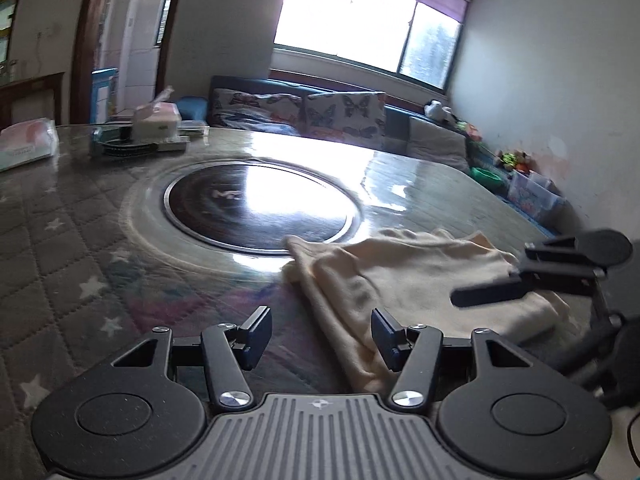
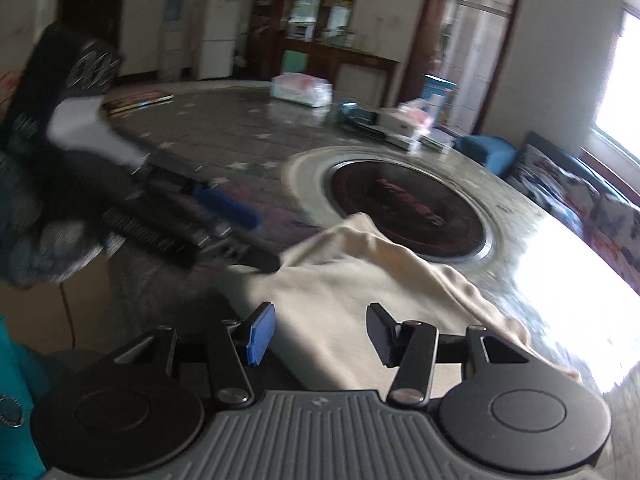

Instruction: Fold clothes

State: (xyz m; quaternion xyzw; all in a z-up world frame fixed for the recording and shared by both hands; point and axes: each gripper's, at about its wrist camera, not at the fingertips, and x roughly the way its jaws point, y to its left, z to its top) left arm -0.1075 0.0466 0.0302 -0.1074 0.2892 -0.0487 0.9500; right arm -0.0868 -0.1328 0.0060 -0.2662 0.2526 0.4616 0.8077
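Cream garment (image 1: 404, 280): one piece, folded over and rumpled, lying at the near edge of the counter (image 1: 80, 240), its far corner reaching the rim of the round dark inset plate (image 1: 260, 204) at the counter's middle; it is also seen from the right wrist view (image 2: 352, 292). Left tongs (image 1: 321, 338): wide open, nothing between the fingers, held low over the near edge with the right finger above the garment's left border and the left finger above bare quilted, star-patterned counter cover. In the right wrist view the left tongs (image 2: 256, 240) appear blurred, one finger tip at the garment's near left corner; contact cannot be told. Right tongs (image 2: 321, 334): wide open, empty, held over the near part of the garment. In the left wrist view the right tongs (image 1: 492, 294) come in from the right edge with a finger over the garment's right side; the gap is not readable from that angle. Far left edge of the counter: wrapped tissue pack (image 1: 26, 142), tissue box (image 1: 156, 118) on a flat tray. Beyond the far edge: sofa with butterfly cushions (image 1: 296, 114), bright window (image 1: 360, 20).
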